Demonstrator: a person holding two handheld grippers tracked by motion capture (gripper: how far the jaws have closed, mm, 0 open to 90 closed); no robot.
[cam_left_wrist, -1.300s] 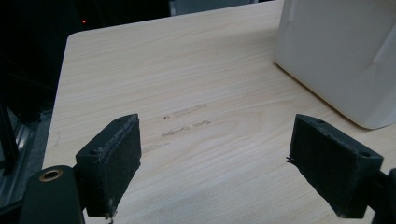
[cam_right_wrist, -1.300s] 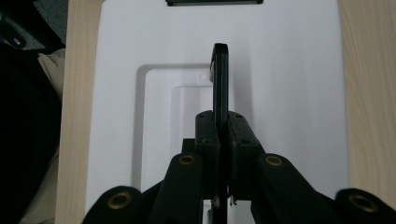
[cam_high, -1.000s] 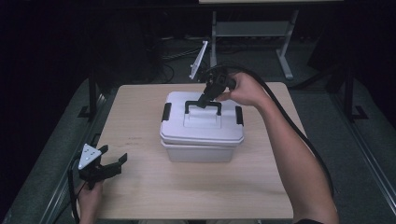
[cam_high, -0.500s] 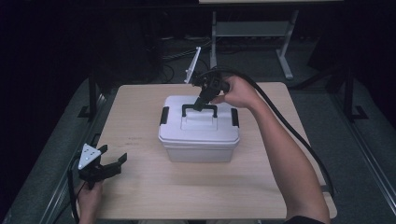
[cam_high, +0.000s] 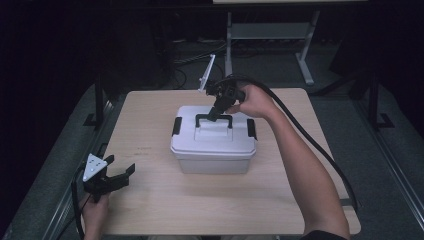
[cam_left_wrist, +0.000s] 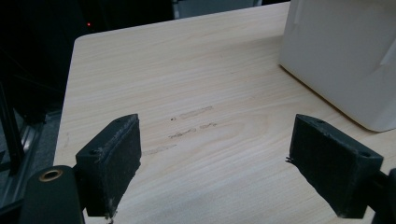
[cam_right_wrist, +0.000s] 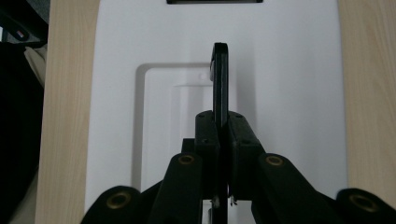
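At frame centre, we see the white plastic lidded storage box (cam_high: 214, 145) on the pale wooden table (cam_high: 150, 210); no writing is legible. The right gripper (cam_high: 215, 114) is clamped on its black carry handle (cam_right_wrist: 220, 79), seen edge-on between the jaws. The left gripper (cam_high: 111, 181), lower left, is spread apart.

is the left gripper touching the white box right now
No, the left gripper hangs open near the table's front left corner, well apart from the white box.
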